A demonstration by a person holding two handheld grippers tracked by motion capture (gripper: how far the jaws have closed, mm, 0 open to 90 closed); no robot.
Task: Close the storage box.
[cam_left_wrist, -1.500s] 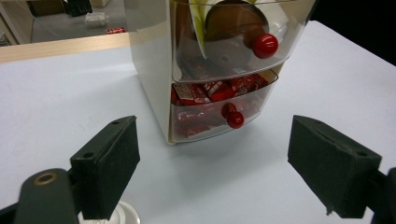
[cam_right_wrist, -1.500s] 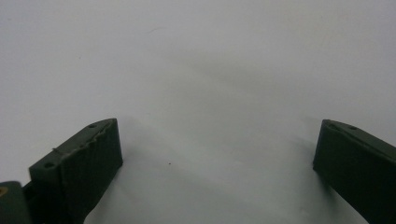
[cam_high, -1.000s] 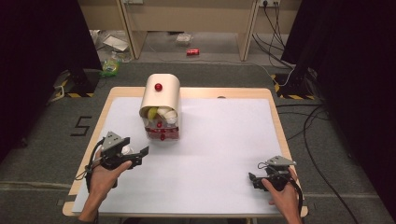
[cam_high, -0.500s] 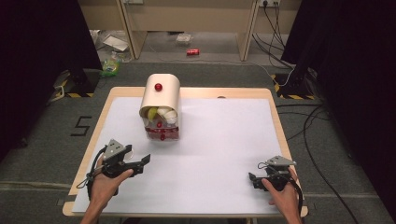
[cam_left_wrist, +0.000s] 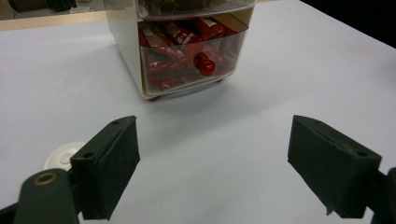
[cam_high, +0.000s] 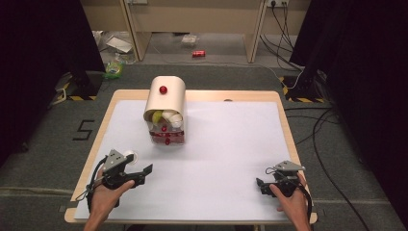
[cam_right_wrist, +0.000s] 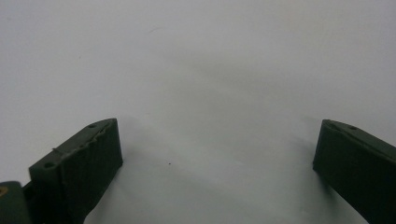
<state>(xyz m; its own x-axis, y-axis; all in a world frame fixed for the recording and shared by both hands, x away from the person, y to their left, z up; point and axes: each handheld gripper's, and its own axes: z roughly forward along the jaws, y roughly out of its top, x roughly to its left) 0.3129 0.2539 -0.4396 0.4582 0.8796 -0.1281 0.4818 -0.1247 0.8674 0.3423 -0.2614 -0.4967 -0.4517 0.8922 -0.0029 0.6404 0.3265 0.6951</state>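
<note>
A small cream cabinet with a rounded top and a red knob stands at the back left of the white table. Its open upper shelf holds yellow and white items. The clear lower drawer is full of red packets and has a red knob. My left gripper rests near the table's front left, pointing toward the cabinet, jaws wide open and empty. My right gripper sits open at the front right, over bare white surface.
A small white disc lies on the table just beside my left gripper, also seen by the left jaw. The wooden table edge frames the white sheet. Cables and litter lie on the floor beyond.
My left gripper has drawn back from the cabinet toward the near edge of the table. The right gripper has stayed put.
</note>
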